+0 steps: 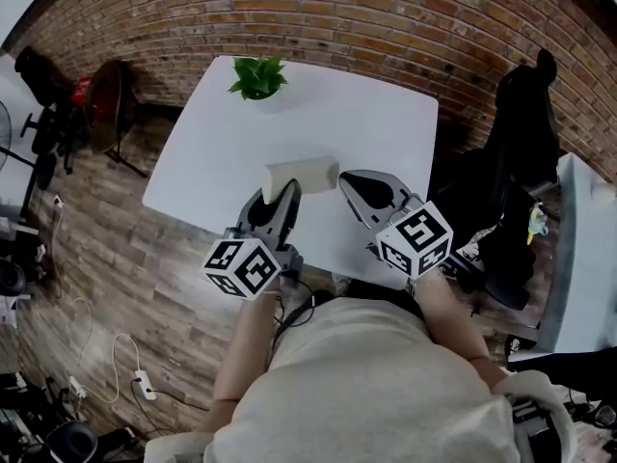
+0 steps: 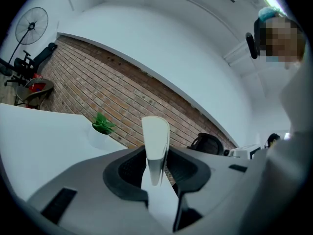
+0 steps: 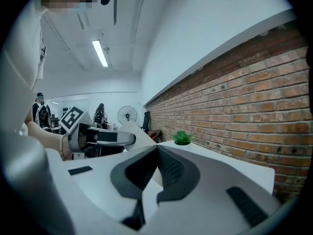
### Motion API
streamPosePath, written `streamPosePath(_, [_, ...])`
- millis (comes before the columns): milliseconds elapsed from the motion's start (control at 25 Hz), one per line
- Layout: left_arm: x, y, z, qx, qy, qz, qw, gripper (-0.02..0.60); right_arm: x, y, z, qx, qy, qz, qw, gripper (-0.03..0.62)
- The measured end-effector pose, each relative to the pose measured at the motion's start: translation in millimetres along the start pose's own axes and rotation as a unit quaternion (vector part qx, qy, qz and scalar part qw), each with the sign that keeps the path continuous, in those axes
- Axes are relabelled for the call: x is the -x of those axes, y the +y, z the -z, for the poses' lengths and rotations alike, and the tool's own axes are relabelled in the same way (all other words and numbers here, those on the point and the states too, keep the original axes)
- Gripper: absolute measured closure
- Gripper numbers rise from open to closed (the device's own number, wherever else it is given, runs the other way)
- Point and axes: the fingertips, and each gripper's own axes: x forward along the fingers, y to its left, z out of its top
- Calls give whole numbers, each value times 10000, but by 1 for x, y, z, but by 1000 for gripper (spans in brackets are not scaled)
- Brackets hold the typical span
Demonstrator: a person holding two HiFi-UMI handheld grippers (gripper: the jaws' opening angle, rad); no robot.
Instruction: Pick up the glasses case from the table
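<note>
The glasses case (image 1: 301, 176) is a white oblong, held over the near part of the white table (image 1: 366, 123). My left gripper (image 1: 287, 193) is shut on its left end. In the left gripper view the case (image 2: 155, 138) stands on edge between the dark pads, with my left gripper (image 2: 155, 155) closed on both of its sides. My right gripper (image 1: 347, 181) sits just right of the case, shut and empty. In the right gripper view my right gripper (image 3: 157, 150) has its jaws meeting with nothing between them, and the left gripper (image 3: 105, 138) shows at the left.
A small green plant (image 1: 256, 75) in a white pot stands at the table's far edge, against the brick wall (image 1: 386, 17). A black chair with dark clothing (image 1: 521, 133) is at the right. Chairs and a fan (image 1: 39, 114) stand left, and cables lie on the wooden floor (image 1: 106, 287).
</note>
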Motion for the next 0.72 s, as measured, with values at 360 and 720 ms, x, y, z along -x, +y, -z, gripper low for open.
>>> streamPosePath(360, [-1,-4,-8,-108,-213,-40,9997,455,-2,-6,-10,-36,-203,74,9998,595])
streamPosePath(720, [2,-2,-13,-223,-343,-97,9991,456,-10,3,1,-75,-75,-80,9999,595])
